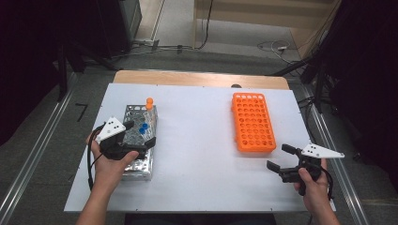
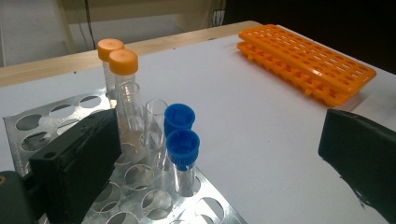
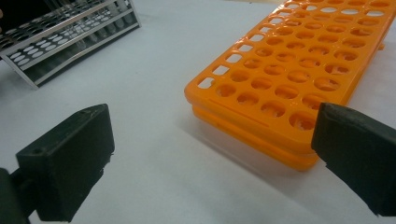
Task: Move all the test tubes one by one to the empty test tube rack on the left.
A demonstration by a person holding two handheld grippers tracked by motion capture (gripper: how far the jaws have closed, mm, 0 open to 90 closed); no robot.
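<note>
left hand-held gripper (image 2: 215,154): jaws spread wide with nothing pressed between them; it sits low over the near part of the metal rack (image 1: 139,140), at the left side of the bench (image 1: 197,178).
blue tubes (image 2: 181,140): two blue-capped tubes stand upright in the metal rack, one right behind the other, in the gap between the spread jaws and closer to the left jaw; no pad touches them.
axis: the blue tubes stand vertical while the jaws reach in roughly level, so the jaws would meet a tube across its side, below the cap.
clear tubes (image 2: 140,116): two uncapped tubes stand just behind the blue ones, close enough that a closing jaw could brush them, by my judgement.
orange tubes (image 2: 119,63): two orange-capped tubes stand at the rack's far end, beyond the jaws.
right hand-held gripper (image 3: 212,154): jaws also wide and empty; held just off the near end of the orange rack (image 1: 253,121), which lies flat with its long axis running away from the person.
nearer hand: the left is right at the tubes; the right is well apart from them, across the bench.
likely move: either closing on a blue tube or backing off from it; I cannot tell which.
</note>
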